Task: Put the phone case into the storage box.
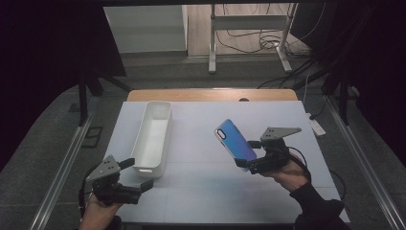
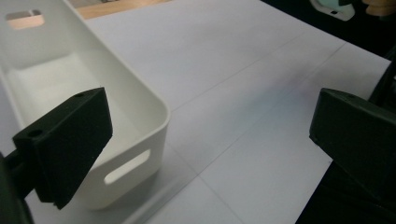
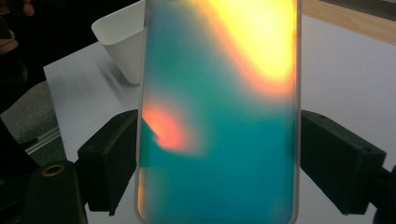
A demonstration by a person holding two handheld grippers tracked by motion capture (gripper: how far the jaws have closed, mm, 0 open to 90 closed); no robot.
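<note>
Phone (image 1: 235, 144) is looking pretty slick right now: it's a slim slab with rounded corners and a glossy back that's shifting from blue to purple in the high view, with a little camera bump sitting at its upper left corner. In the right gripper view the same back (image 3: 219, 121) is glowing teal with yellow and orange patches, framed by a pale translucent rim. I'm holding it up off the white table (image 1: 201, 187) on the right side, tilted, with the right gripper (image 1: 250, 154) clamping it by its two long edges, black pads pressing on either side. My left gripper (image 1: 139, 173) is hanging near the front left, jaws standing wide apart with nothing between them, just beside the near end of the long white bin (image 1: 152, 136), which is sitting on the table's left half, well apart from the phone.
</note>
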